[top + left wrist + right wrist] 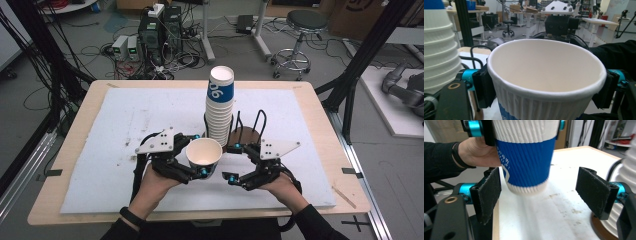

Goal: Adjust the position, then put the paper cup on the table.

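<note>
Paper cup [204, 156] stands upright just in front of the cup stack [220, 102], clamped near its rim by the left gripper [197, 156], while the right gripper [234, 162], jaws released and empty, sits beside it.

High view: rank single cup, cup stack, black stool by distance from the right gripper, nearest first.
From the right gripper:
1. single cup, just left of it, in the left gripper.
2. cup stack, just behind; close call with 1.
3. black stool, on the floor beyond the table.

White "90" on cup stack [220, 92]
</note>
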Tool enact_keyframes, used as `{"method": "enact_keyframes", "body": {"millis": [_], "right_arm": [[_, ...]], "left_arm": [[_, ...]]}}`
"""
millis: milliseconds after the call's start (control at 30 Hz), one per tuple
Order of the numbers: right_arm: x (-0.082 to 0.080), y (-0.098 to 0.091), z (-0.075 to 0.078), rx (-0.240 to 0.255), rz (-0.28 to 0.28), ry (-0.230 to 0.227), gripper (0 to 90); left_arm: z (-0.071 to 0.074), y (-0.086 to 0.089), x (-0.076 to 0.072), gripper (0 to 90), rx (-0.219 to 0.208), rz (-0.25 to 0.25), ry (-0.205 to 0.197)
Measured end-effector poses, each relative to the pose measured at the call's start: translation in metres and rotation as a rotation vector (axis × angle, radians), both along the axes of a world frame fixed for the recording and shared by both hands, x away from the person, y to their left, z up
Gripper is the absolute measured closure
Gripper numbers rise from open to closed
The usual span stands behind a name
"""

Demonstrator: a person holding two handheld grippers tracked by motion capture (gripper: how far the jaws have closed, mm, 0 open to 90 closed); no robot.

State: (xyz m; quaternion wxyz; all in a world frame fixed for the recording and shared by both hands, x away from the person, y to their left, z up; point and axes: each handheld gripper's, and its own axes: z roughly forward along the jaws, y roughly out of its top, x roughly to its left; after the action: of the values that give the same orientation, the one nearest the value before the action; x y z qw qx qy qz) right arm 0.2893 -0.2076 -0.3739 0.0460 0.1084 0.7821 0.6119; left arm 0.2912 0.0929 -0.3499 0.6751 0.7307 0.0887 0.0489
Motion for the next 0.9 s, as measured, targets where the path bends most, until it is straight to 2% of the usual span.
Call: {"method": "enact_keyframes", "body": {"millis": [200,333,467,533,667,900], "right_arm": [[0.006,-0.020,0.002,-0.004,-0.061,-0.014,21.0],[0.010,-0.033,0.003,0.023,-0.110,-0.017,20.9],[0.017,-0.043,0.004,0.053,-0.167,-0.005,20.9],[0.018,-0.046,0.004,0.064,-0.193,-0.008,20.9],[0.016,-0.047,0.003,0.068,-0.196,-0.016,20.9],[0.013,-0.055,0.005,0.090,-0.214,-0.037,20.9]], "left_arm": [[-0.002,0.009,0.001,22.1,0.006,0.024,-0.011],[-0.004,0.013,0.001,22.1,0.019,0.037,-0.024],[-0.009,0.016,0.002,22.1,0.019,0.045,-0.015],[-0.010,0.017,0.002,22.0,0.032,0.049,-0.021],[-0.009,0.018,0.001,22.1,0.030,0.055,-0.024],[-0.004,0.011,0.001,22.1,0.016,0.031,-0.032]]}}
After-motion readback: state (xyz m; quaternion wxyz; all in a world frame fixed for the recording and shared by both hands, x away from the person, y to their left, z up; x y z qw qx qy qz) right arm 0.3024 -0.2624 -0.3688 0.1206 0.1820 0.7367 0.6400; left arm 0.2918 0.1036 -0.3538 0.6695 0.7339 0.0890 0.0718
